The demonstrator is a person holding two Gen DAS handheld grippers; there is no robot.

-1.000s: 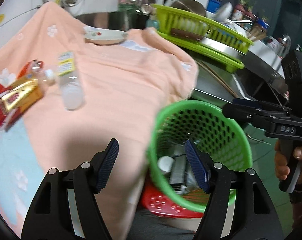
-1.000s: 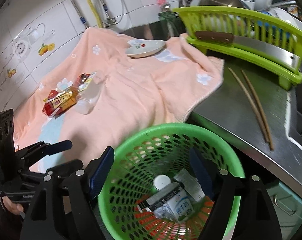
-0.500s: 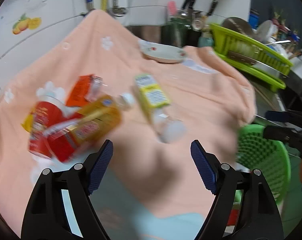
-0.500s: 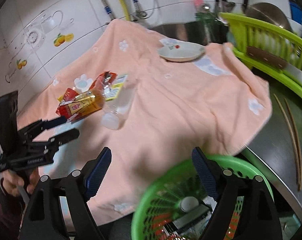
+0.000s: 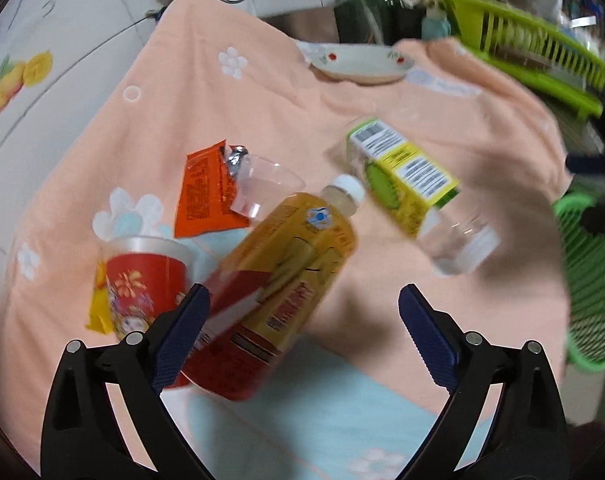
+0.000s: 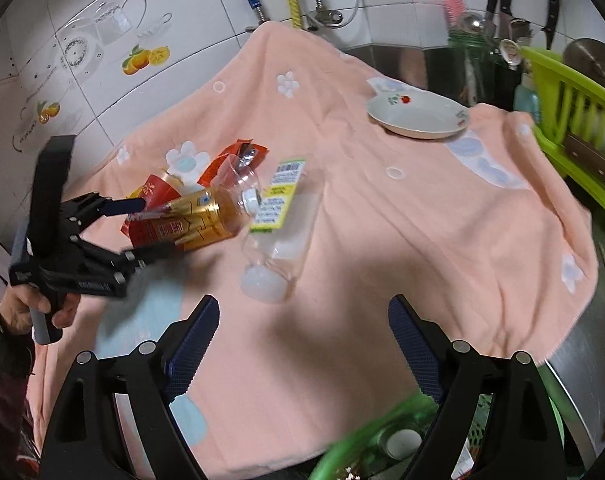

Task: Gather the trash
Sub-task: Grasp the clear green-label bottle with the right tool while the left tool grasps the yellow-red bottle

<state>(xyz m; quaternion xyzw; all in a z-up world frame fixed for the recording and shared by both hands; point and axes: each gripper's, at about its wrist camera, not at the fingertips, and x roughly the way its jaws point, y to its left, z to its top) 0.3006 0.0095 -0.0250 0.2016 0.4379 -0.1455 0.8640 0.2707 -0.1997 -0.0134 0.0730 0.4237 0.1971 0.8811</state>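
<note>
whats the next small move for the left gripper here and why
Probably ease the left gripper forward and down over the amber tea bottle with the red label, then close. Its jaws are opening with nothing gripped, and that bottle lies on the peach towel just ahead of the fingertips, nearest of the trash. The clear bottle with the yellow-green label sits further off, better left for the right gripper.

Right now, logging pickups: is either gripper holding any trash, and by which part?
Nothing is held. The left gripper and right gripper are both empty, jaws opening over the towel.
</note>
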